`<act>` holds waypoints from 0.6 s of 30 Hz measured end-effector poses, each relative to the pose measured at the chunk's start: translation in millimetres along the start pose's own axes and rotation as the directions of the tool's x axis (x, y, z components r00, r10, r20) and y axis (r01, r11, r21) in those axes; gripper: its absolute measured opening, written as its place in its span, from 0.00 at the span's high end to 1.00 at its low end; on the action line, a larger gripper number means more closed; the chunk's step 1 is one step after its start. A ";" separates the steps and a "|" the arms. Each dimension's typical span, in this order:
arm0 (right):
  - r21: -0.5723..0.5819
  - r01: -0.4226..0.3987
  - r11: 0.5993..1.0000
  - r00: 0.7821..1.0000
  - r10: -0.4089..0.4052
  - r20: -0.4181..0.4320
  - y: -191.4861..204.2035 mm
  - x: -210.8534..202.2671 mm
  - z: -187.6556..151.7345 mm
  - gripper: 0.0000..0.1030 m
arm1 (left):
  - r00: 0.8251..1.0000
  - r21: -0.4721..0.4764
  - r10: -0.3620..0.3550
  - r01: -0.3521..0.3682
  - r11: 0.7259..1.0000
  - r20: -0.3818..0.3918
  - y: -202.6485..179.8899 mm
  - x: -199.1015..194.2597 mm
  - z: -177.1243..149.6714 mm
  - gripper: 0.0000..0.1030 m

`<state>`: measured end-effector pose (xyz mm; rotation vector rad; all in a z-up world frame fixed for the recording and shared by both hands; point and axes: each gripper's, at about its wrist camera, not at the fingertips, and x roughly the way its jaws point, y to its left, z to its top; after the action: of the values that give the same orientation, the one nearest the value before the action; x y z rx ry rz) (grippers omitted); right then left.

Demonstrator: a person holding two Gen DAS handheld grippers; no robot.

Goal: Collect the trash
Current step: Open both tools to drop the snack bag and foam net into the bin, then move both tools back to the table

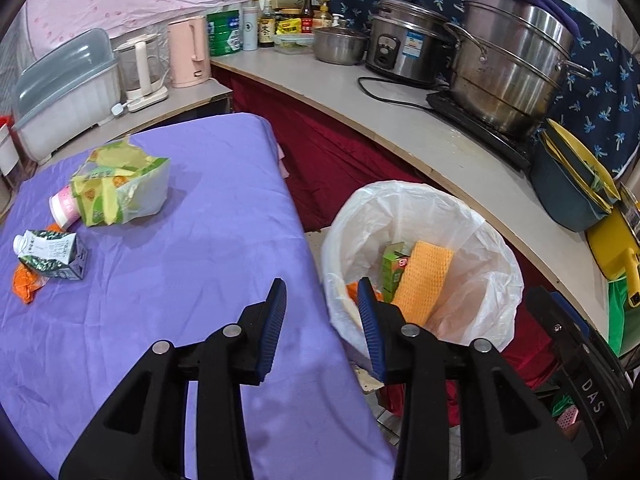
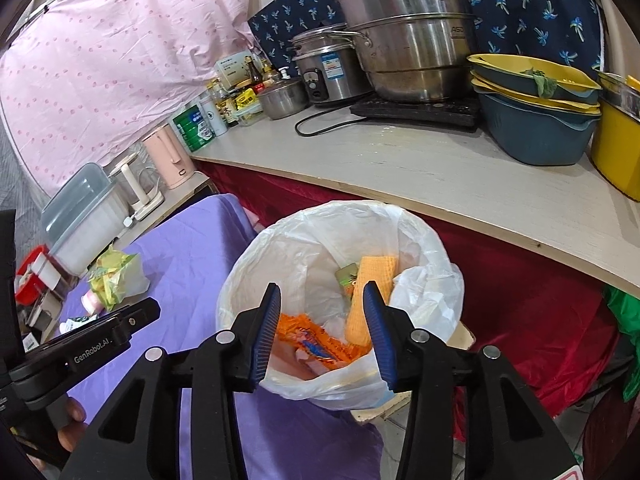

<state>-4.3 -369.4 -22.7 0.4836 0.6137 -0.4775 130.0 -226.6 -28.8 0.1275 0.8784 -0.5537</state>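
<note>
A bin lined with a white plastic bag (image 1: pixel 472 216) (image 2: pixel 304 232) stands on the floor beside the purple-covered table (image 1: pixel 192 280). Inside lie an orange sponge cloth (image 1: pixel 424 280) (image 2: pixel 372 280), a green carton (image 1: pixel 394 268) and an orange wrapper (image 2: pixel 316 340). On the table lie a yellow-green bag (image 1: pixel 120 184) (image 2: pixel 114 276), a pink-white bottle (image 1: pixel 64 206), a milk carton (image 1: pixel 52 254) and an orange wrapper (image 1: pixel 24 284). My left gripper (image 1: pixel 322 316) is open and empty over the table's edge next to the bin. My right gripper (image 2: pixel 322 324) is open and empty above the bin.
A counter (image 1: pixel 400 120) (image 2: pixel 420 168) curves behind the bin with steel pots (image 1: pixel 508 72), a rice cooker (image 1: pixel 404 46), bottles and stacked basins (image 2: pixel 536 120). A pink kettle (image 1: pixel 188 52) and a dish box (image 1: pixel 60 92) stand behind the table. Red cloth hangs under the counter.
</note>
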 end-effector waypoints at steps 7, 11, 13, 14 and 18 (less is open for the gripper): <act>-0.045 -0.038 0.998 0.999 0.038 -0.015 32.6 1.4 -6.1 0.57 | 0.998 -0.069 0.056 -0.054 0.996 0.017 44.8 -12.8 -2.6 0.57; -0.072 -0.070 0.995 0.997 0.067 -0.034 56.8 6.3 -10.9 0.56 | 0.994 -0.113 0.106 -0.103 0.988 0.019 76.3 -19.7 -5.9 0.51; -0.087 -0.086 0.993 0.996 0.082 -0.047 69.7 10.2 -13.9 0.56 | 0.991 -0.144 0.131 -0.127 0.981 0.020 95.9 -22.9 -8.9 0.46; -0.095 -0.094 0.991 0.995 0.090 -0.052 76.8 12.4 -15.2 0.56 | 0.989 -0.154 0.144 -0.140 0.978 0.018 104.7 -24.0 -10.3 0.46; -0.131 -0.139 0.982 0.988 0.129 -0.082 110.4 24.5 -23.9 0.56 | 0.979 -0.204 0.204 -0.198 0.959 0.007 144.7 -29.2 -15.7 0.46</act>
<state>64.0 -276.3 -24.3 0.4104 0.6745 -0.2884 177.9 -86.1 -33.5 0.0226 0.8785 -0.2733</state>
